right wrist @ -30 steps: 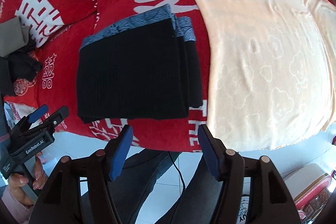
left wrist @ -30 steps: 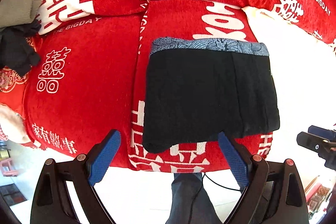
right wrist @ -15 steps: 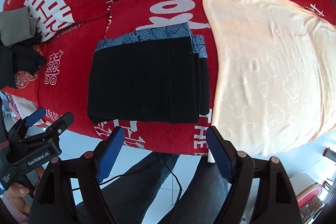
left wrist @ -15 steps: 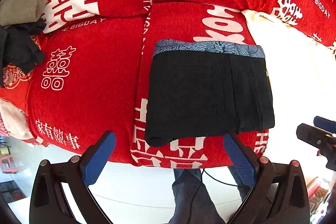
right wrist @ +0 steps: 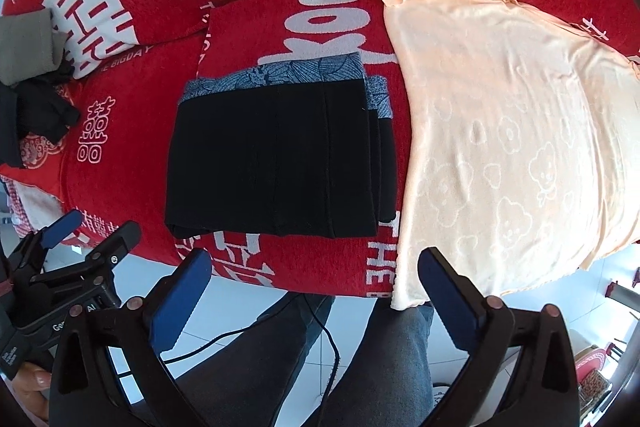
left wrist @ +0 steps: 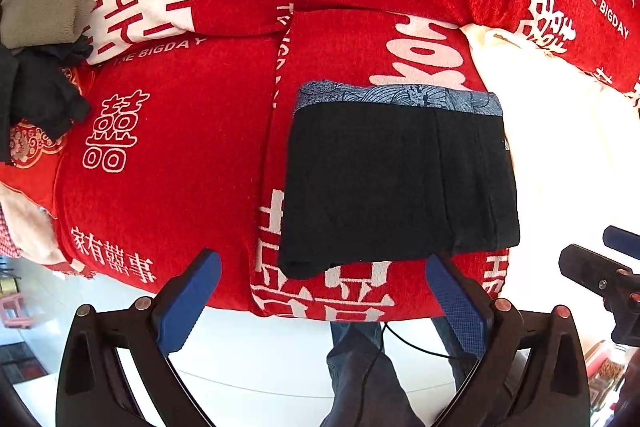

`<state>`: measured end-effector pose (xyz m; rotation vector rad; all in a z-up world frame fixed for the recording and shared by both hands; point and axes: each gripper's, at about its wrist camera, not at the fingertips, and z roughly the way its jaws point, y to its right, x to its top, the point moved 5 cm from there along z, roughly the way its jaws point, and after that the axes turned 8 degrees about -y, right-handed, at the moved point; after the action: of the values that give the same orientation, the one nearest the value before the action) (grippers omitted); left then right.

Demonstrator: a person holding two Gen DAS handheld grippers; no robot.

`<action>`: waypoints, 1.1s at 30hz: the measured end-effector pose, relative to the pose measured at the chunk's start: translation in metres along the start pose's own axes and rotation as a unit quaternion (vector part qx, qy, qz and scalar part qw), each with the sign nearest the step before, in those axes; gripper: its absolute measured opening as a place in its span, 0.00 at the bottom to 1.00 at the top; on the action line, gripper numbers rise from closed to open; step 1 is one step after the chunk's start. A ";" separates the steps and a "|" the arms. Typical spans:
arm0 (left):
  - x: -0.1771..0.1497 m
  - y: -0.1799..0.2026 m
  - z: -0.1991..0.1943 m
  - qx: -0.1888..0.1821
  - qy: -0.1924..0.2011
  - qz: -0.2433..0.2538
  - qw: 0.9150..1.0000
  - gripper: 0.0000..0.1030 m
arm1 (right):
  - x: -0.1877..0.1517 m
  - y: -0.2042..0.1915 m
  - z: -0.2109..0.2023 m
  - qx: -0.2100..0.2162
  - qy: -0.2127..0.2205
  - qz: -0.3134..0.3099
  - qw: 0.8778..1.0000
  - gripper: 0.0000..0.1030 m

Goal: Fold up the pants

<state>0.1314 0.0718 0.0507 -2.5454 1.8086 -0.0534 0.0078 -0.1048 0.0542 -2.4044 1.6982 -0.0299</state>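
Pants (left wrist: 396,183) lie folded on the red cover (left wrist: 168,155) beside a cream towel (right wrist: 512,139); both grippers' jaws gape empty.

Bright daylight floods my view; the cream towel (left wrist: 560,155) glares white, and fisheye edges bend into dark corners.

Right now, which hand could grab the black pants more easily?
Probably the left gripper: its open jaws sit just before the near edge of the folded pants. The right gripper is open too, but centred nearer their right end, by the peach towel.
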 end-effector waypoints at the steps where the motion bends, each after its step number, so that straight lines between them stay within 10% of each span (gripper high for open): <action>1: -0.001 0.000 0.000 0.001 -0.001 -0.001 1.000 1.00 | -0.001 -0.001 0.000 -0.002 0.000 0.001 1.000 1.00; 33: -0.006 0.002 -0.001 0.005 -0.001 -0.007 1.000 1.00 | 0.000 -0.006 -0.001 -0.023 -0.007 -0.011 1.000 1.00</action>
<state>0.1280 0.0765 0.0520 -2.5502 1.7840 -0.0595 0.0129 -0.1033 0.0558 -2.4504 1.6837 0.0238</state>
